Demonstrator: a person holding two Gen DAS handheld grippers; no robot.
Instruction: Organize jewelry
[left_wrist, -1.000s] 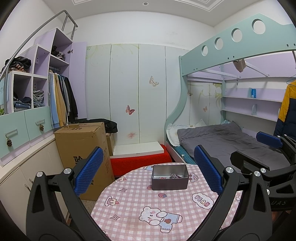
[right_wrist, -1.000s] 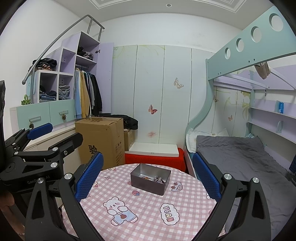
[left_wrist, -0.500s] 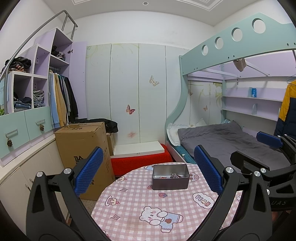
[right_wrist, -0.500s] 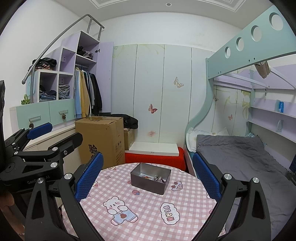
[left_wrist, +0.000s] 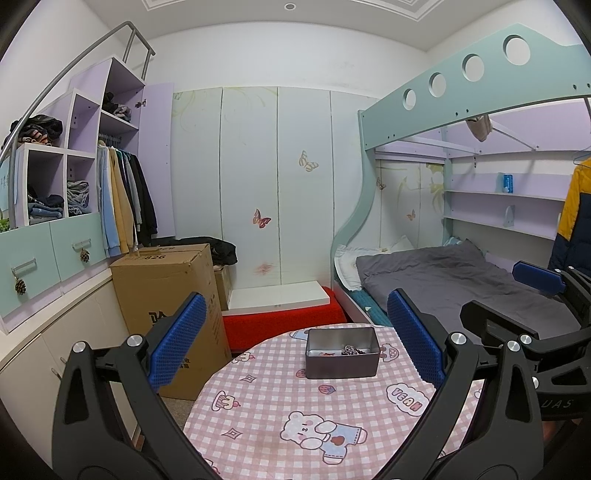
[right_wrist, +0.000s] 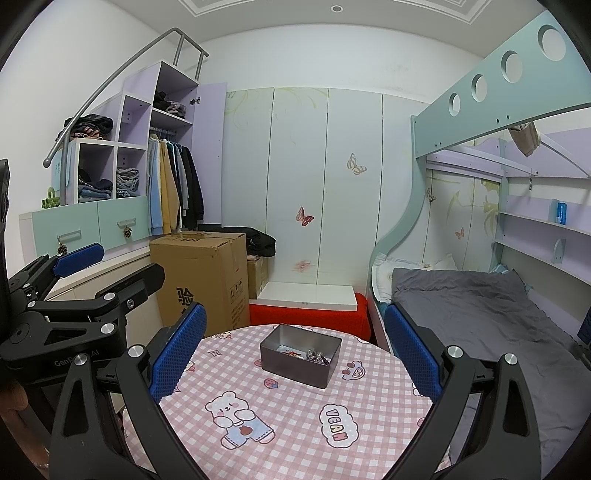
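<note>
A: What sits on the round table with the pink checked cartoon cloth (left_wrist: 258, 417)?

B: One small dark grey rectangular metal tin (left_wrist: 342, 352), open at the top, toward the far side of the table. A tangle of jewelry (left_wrist: 352, 350) lies at the bottom, bunched to the right end in the left wrist view; there is something reddish beside it, too small to tell apart.

A: And from the other camera?

B: The same tin (right_wrist: 300, 355) is turned at an angle, with the jewelry (right_wrist: 314, 356) again low inside it, silver and dark beads with a red piece to their left.

A: How do the grippers stand?

B: The left gripper (left_wrist: 295, 349), black with blue ribbed pads (left_wrist: 176, 341), has its jaws spread wide and holds nothing; it hangs above the near part of the table, well apart from the tin. The right gripper (right_wrist: 293, 350) is the same: jaws released, blue pads (right_wrist: 412, 349) far apart, empty, above the near edge of the cloth (right_wrist: 295, 424).

A: Do they see each other?

B: Yes. The right gripper shows at the right edge of the left view, the left one at the left edge of the right view.

A: Anything around the table?

B: A brown cardboard box (left_wrist: 168, 295) stands on the floor to the far left, and a bunk bed with a grey blanket (right_wrist: 476, 314) lies to the right.
</note>
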